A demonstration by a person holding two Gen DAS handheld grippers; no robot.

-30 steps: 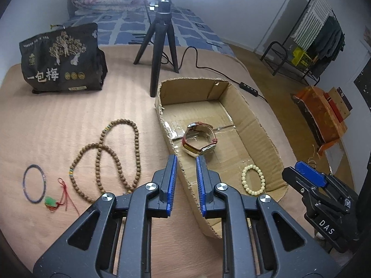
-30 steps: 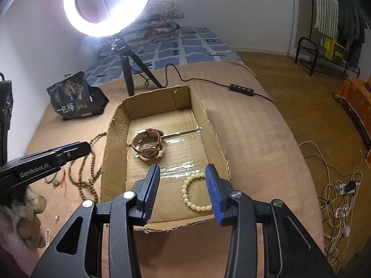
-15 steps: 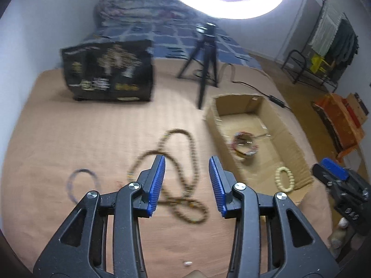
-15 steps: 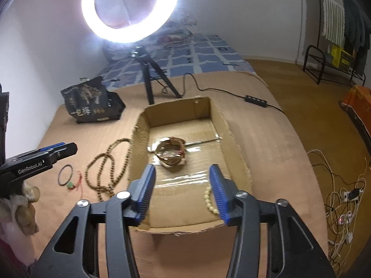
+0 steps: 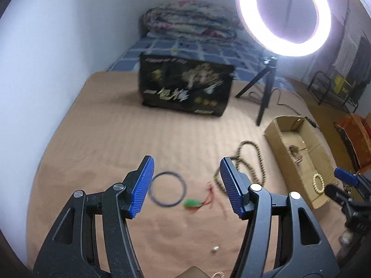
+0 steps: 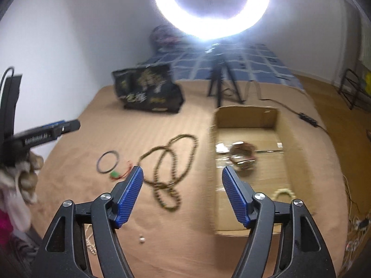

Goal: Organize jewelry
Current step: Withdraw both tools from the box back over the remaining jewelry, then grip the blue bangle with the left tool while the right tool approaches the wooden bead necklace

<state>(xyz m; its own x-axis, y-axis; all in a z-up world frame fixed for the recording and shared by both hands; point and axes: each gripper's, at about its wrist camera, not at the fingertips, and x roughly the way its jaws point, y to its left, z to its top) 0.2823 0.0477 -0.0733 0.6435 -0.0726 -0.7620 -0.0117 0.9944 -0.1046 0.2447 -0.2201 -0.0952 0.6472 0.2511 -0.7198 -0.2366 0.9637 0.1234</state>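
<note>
I am over a bed with a tan ribbed cover [image 5: 111, 139], beside a white wall; a lit ring light [image 5: 284, 15] on a small black tripod [image 5: 266, 88] stands far in front of me, and a black printed bag [image 5: 185, 88] stands upright left of the tripod.

My left gripper [image 5: 186, 186] points down at the cover. Its blue jaws have just been opening and now stand released, with nothing between the pads. Just ahead of its fingertips, between them, lies a thin dark blue ring bangle [image 5: 167, 188], and touching the bangle's right side is a green pendant on a red cord [image 5: 192, 202]. Beyond the right fingertip lies the long brown bead necklace [image 5: 250, 162], looped on itself. Far to the right is the open cardboard box [image 5: 278, 148] with a pale bead bracelet [image 5: 318, 183] in its near end.

My right gripper [image 6: 183, 195] has also just been opening its jaws and it holds nothing. Between its fingertips and a little ahead I see the brown necklace [image 6: 169, 169]. The box wall [image 6: 245, 118] is ahead of the right finger, and inside lies a wristwatch with a brown strap [image 6: 243, 156], blurred. The pale bracelet [image 6: 281, 193] lies right of that finger. A small silver bead [image 6: 142, 239] lies on the cover under the left finger.
</note>
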